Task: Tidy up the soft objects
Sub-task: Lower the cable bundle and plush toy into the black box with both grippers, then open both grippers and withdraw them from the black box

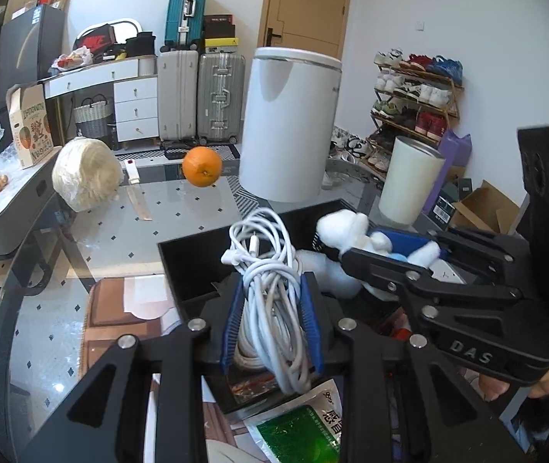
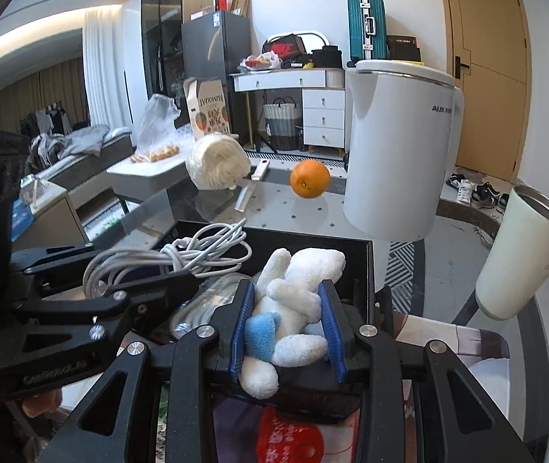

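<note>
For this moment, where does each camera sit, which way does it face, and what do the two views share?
Left wrist: sits on the left tool, looking forward and downward along its fingers, shut on a white cable bundle over the black tray; the right tool and part of a hand show at right.
Right wrist: sits on the right tool, shut on a white plush toy; the left tool shows at left.
Shared: tray, orange, white kettle, cream tumbler.

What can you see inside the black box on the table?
Above the black box, the left gripper holds a coiled white cable and the right gripper a white plush toy. They cover its floor.
</note>
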### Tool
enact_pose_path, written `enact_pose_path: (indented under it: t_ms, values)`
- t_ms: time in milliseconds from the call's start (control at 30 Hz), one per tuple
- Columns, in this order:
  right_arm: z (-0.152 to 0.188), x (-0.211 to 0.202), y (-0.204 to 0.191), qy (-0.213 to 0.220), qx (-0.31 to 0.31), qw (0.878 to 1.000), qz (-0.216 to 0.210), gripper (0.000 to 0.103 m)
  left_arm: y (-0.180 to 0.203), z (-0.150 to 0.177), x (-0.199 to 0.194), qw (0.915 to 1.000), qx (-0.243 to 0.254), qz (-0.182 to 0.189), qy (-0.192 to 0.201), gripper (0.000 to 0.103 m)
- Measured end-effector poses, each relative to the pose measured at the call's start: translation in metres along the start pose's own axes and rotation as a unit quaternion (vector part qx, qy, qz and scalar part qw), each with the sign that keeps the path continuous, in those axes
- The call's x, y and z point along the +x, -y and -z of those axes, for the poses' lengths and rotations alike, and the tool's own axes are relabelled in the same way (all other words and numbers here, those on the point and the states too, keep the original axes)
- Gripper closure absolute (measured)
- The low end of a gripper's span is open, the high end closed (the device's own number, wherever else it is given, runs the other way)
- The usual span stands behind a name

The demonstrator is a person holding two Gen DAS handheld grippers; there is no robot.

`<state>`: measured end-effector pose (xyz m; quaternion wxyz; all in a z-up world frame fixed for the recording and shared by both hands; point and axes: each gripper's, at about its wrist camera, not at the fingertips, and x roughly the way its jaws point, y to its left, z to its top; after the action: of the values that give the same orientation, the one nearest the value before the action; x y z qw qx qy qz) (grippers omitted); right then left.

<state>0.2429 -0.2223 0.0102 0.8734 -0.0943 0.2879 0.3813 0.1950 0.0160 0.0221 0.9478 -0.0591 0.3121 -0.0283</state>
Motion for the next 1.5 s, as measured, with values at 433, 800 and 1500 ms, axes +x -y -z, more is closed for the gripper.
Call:
enact_pose_path:
  t_ms: [433, 800, 1500]
  values:
    - [-0.003, 0.028, 0.004, -0.045, -0.032, 0.998, 0.032, 0.069, 0.007, 0.000, 0.010, 0.9992, 0.027, 0.010, -0.029, 0.076]
    - [-0.001, 0.024, -0.007, -0.077, 0.000, 0.997, 0.026, 0.069, 0.000, 0.005, -0.001, 0.9978, 0.056, -0.001, -0.035, 0.075]
    - [-0.002, -0.025, -0.006, -0.005, -0.012, 0.999, 0.035, 0.013, 0.004, 0.013, -0.024, 0.9991, 0.035, 0.014, -0.021, 0.024]
